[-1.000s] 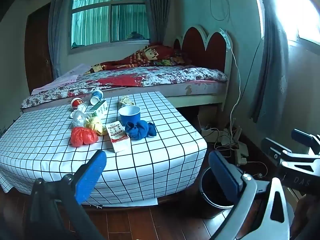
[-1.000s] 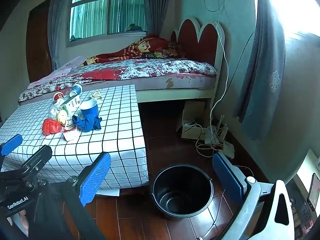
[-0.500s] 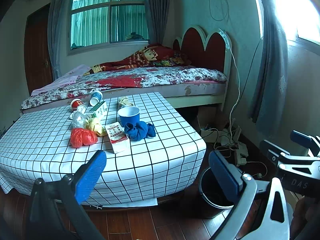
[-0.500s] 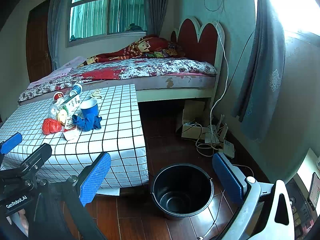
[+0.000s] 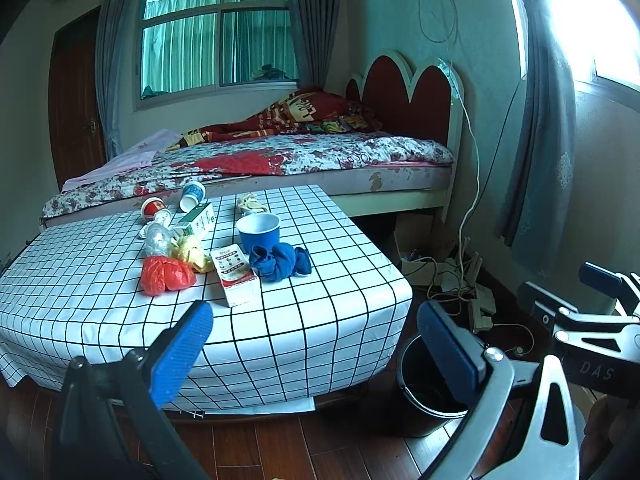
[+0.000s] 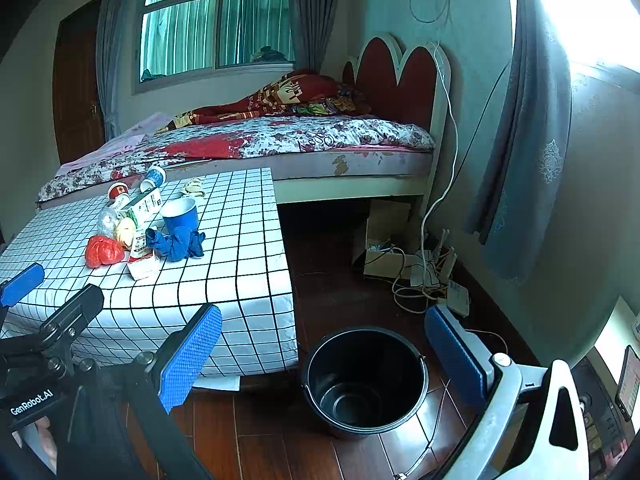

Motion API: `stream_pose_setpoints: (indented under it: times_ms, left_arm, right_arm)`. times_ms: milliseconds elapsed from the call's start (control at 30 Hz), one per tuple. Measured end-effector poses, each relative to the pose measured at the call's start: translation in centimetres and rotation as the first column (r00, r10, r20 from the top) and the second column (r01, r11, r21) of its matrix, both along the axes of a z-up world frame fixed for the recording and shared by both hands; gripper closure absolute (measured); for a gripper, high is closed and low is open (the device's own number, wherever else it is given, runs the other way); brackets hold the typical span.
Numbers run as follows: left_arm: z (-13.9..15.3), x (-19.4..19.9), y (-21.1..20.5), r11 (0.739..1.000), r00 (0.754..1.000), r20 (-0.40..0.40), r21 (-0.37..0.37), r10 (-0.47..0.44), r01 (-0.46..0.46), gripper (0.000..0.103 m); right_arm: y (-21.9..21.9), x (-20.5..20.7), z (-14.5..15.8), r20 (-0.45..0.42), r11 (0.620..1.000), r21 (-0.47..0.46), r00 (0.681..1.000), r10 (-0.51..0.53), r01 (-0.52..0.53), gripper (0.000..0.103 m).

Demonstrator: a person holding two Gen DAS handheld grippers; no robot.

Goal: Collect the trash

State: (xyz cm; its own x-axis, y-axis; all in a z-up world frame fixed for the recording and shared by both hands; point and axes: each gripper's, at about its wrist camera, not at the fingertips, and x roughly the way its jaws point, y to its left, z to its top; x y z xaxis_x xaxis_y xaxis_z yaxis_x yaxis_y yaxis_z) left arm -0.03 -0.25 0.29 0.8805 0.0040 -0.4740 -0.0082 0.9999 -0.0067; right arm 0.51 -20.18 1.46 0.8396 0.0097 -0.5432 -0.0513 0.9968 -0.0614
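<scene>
Trash lies on a low table with a checked cloth [image 5: 320, 312]: a red crumpled bag [image 5: 166, 276], a yellow wad [image 5: 192, 252], a white carton [image 5: 236, 276], a blue cup [image 5: 258, 232], a blue cloth wad [image 5: 280, 262], a green carton [image 5: 196, 220] and small cups [image 5: 192, 196]. A black bucket [image 6: 364, 376] stands on the floor by the table's corner. My left gripper [image 5: 316, 344] is open, short of the table's near edge, holding nothing. My right gripper [image 6: 324, 352] is open above the bucket, also with nothing in it.
A bed [image 5: 300, 160] with a red headboard [image 5: 404, 96] stands behind the table. Cables and a power strip [image 6: 424, 276] lie on the wooden floor [image 6: 332, 272] near the curtain [image 6: 532, 140]. A phone [image 6: 626, 380] rests at the far right.
Both views have barely shifted; the grippers stay open and the trash has not moved.
</scene>
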Motion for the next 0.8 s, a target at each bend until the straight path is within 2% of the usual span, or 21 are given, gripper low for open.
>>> stream_pose_setpoints:
  times_ms: [800]
  left_arm:
    - [0.06,-0.05,-0.02,1.000,1.000,0.000,0.000,-0.003,0.003,0.001]
  right_arm:
    - [0.12,0.08,-0.05,0.000,1.000,-0.001,1.000,0.000,0.000,0.001]
